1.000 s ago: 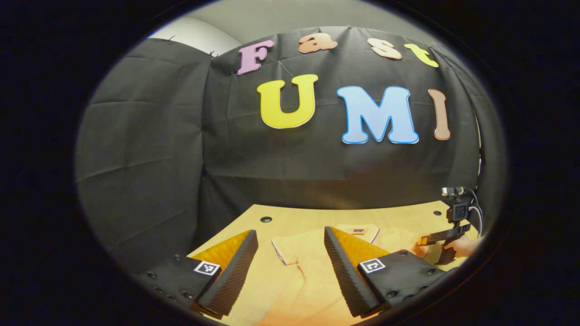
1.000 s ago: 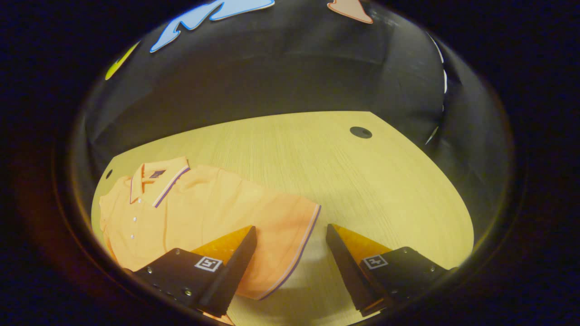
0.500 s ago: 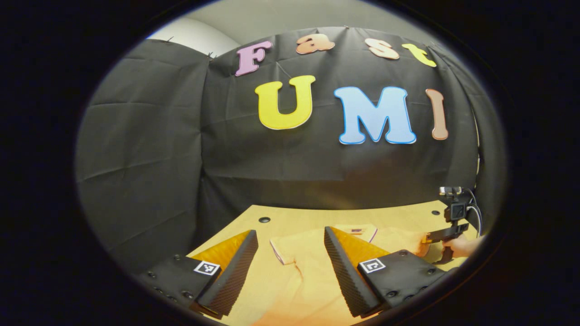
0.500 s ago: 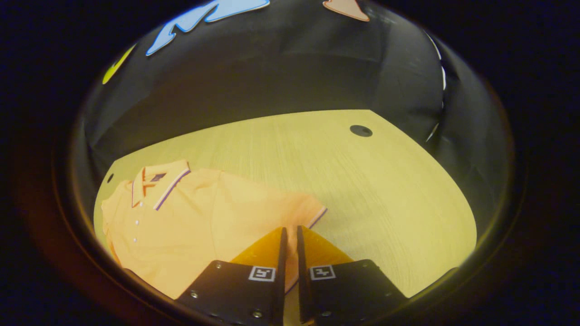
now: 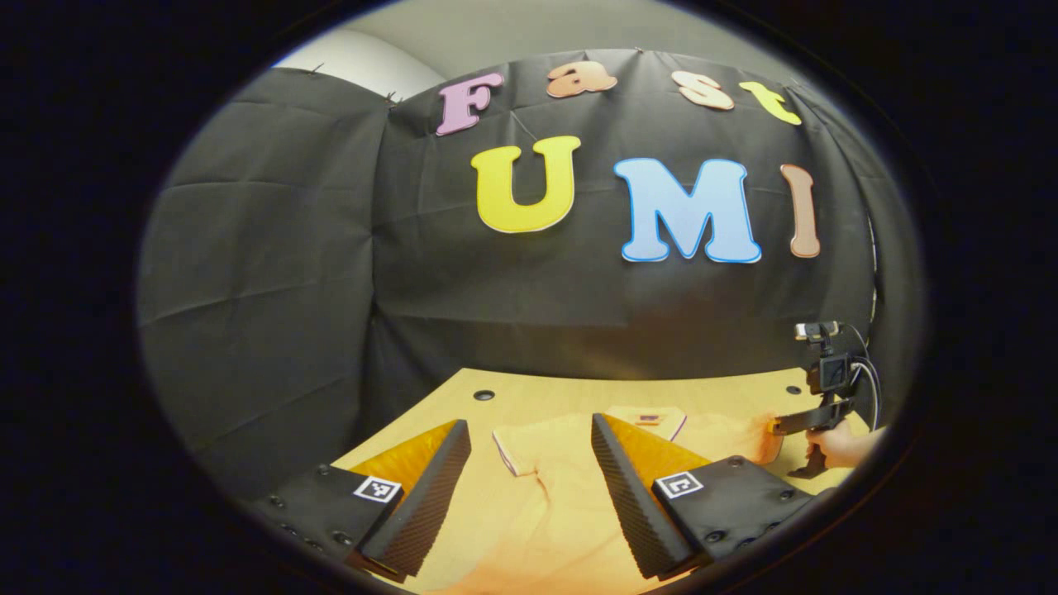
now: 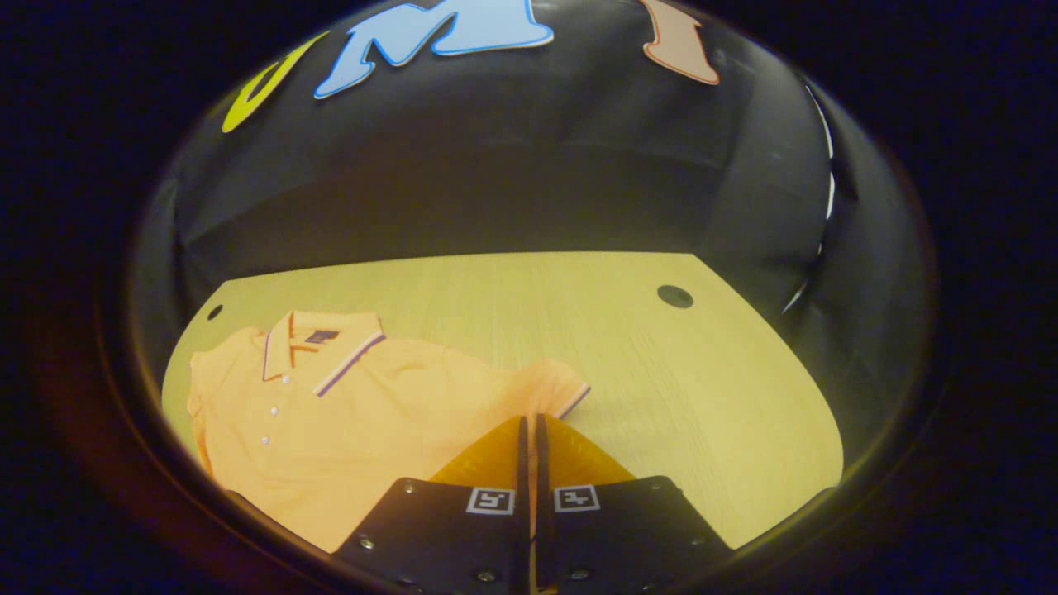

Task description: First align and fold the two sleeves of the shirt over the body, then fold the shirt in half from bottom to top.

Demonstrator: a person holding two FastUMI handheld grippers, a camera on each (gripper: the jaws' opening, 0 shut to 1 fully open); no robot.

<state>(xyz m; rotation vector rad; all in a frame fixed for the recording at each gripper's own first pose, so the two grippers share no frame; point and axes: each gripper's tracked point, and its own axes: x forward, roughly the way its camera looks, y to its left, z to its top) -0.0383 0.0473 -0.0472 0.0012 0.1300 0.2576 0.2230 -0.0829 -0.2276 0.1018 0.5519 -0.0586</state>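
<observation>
Item one, the surface (image 6: 661,364): pale wood grain, round dark holes toward its far corners, black cloth walls behind it. Item two, the orange polo shirt (image 6: 372,413): it lies face up on the surface's left part in the right gripper view, collar (image 6: 318,351) with striped trim toward the far wall, button placket running down the chest; in the left gripper view the shirt (image 5: 545,496) spreads directly beneath and ahead of my left tool. Item three, the shirt's right sleeve (image 6: 554,388): its striped cuff is bunched and drawn up at the fingers of my right tool. Item four, my right tool (image 6: 529,426): fingers closed nearly together with the sleeve fabric pinched between them; from the left gripper view the same tool (image 5: 777,427) shows at the shirt's far edge, with the hand (image 5: 839,446) holding it. Item five, my left tool (image 5: 529,430): fingers spread wide, holding nothing, poised over the shirt near its left sleeve (image 5: 517,450), which lies flat. Step in hand, as I judge it: the first sleeve fold, right side. The next move calls for carrying the pinched cuff inward over the chest, laying it flat before releasing, then taking the left sleeve likewise.
</observation>
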